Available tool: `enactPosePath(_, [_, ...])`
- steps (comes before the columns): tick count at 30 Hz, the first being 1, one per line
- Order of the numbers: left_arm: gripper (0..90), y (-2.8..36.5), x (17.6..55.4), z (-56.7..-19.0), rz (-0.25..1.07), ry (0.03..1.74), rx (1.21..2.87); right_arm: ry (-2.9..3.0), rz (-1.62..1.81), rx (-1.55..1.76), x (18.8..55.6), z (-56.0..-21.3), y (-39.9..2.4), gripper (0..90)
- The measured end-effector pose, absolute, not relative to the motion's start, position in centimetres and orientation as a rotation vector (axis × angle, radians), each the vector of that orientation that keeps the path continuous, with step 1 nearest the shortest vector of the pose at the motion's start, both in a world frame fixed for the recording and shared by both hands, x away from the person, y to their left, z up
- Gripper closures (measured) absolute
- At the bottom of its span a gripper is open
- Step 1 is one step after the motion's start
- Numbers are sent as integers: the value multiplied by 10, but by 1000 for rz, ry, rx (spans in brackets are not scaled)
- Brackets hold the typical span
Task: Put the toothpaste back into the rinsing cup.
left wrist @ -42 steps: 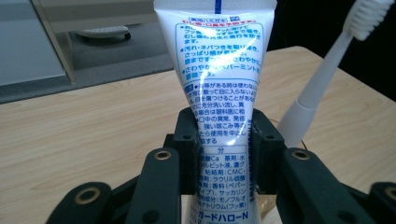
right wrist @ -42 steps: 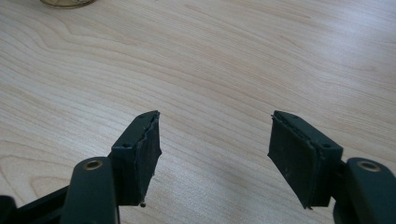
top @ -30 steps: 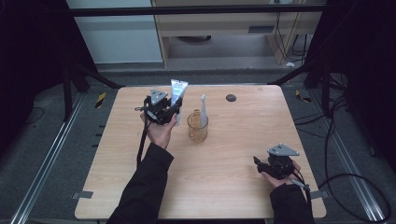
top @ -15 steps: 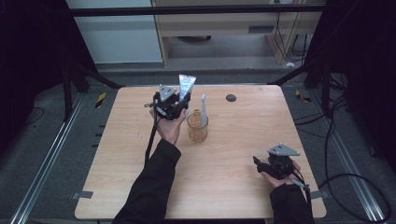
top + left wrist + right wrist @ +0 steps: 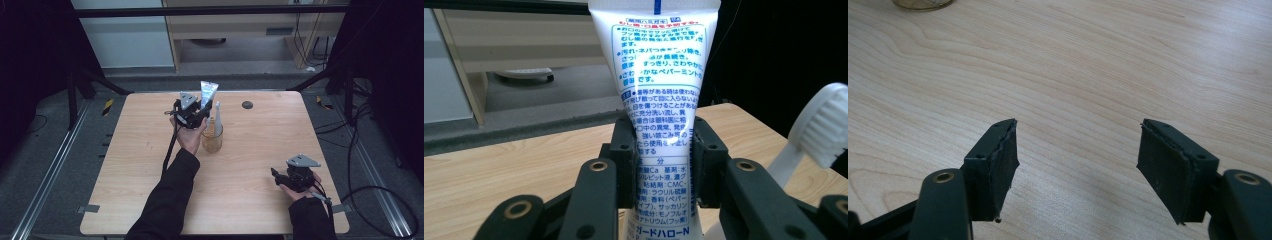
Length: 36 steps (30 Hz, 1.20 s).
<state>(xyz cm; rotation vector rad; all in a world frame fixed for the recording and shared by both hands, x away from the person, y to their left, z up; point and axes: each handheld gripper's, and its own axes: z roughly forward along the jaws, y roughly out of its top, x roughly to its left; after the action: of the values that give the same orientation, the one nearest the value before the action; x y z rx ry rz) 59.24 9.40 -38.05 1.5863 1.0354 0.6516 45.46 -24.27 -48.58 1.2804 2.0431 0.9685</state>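
Over the far middle of the bench, the left gripper clamps a white toothpaste tube across its lower body, upright, long axis vertical, crimped end up. It hangs just beside the glass cup with its toothbrush, likely so the tube can drop in cap-first. Nearer, the right gripper rests with jaws spread, holding nothing.

the toothpaste tube is white with blue print and a red line near its top. the toothbrush is white. the cup is clear amber. the desk is pale wood grain. both hand-held grippers, left and right, are black with grey plates.
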Motion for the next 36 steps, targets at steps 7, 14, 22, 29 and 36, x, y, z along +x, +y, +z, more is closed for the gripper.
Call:
enactPosePath(7, [682,90,596,-388,642,1039,1596,2049,969,1280,455,-486,-242,321])
enactPosePath(14, [681,86,598,-397,622,1035,1618,2054,968,1282,455,-487,-241,322])
enactPosePath(22, [680,83,600,-405,606,1031,1639,2057,967,1278,455,-487,-241,322])
enactPosePath(29, [675,80,601,-411,604,1031,1663,2059,966,1273,455,-488,-242,322])
enactPosePath(36, [669,79,602,-415,590,1033,1702,2061,968,1276,455,-488,-241,321])
